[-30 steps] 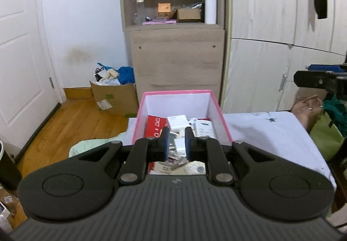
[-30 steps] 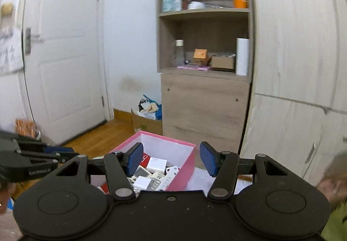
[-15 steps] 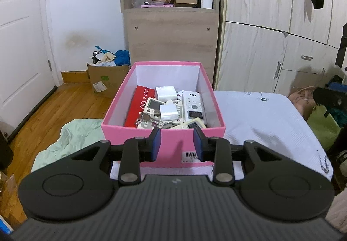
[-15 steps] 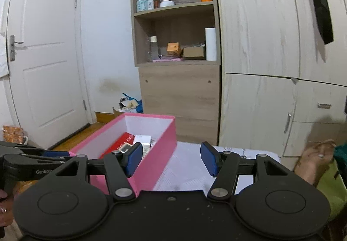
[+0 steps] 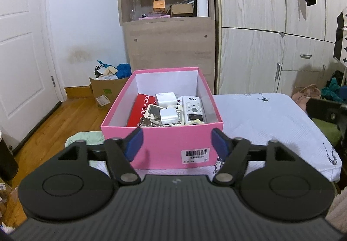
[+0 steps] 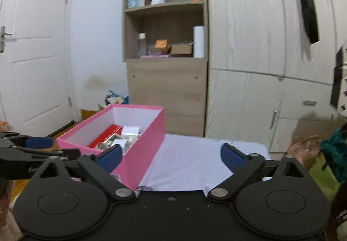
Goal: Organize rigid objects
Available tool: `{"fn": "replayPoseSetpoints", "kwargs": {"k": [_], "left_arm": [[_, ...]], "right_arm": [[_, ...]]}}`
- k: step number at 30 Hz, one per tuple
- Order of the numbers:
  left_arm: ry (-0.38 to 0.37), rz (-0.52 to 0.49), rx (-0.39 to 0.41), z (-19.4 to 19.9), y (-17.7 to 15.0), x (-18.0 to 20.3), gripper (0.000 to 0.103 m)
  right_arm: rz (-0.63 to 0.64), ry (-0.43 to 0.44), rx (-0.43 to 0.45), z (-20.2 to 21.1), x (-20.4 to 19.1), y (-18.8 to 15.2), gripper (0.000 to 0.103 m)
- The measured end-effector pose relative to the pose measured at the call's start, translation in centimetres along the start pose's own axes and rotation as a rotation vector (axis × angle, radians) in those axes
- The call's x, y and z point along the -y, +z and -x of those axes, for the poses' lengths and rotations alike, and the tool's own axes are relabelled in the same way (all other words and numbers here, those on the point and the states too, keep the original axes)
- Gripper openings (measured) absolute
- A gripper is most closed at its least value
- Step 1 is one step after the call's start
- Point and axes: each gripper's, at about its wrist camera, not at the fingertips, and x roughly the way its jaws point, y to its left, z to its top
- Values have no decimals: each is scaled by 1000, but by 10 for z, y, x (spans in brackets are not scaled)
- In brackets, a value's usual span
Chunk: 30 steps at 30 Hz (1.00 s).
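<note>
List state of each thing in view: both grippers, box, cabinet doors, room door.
left gripper: open, jaws just opened, holding nothing
right gripper: open wide, jaws just opened, holding nothing
pink box: lidless, upright on the white-covered surface, holds remotes and small boxes
wardrobe doors: shut
room door: shut

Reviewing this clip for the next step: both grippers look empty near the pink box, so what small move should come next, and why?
Probably ease the left gripper forward over the pink box toward the white adapter on top of the pile. Its jaws have just been opening with nothing between them, and it faces the box's near wall. The right gripper, also empty and just opened, faces bare sheet.
</note>
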Motion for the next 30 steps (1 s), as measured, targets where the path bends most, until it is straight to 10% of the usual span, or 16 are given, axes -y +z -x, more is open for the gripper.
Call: {"fn": "replayPoseSetpoints", "kwargs": {"k": [8, 30], "left_arm": [[41, 15, 13, 2, -2, -2, 93], [58, 5, 33, 5, -5, 3, 103]], "right_arm": [[-30, -45, -28, -2, 2, -2, 103], [-20, -25, -61, -4, 2, -7, 103]]}}
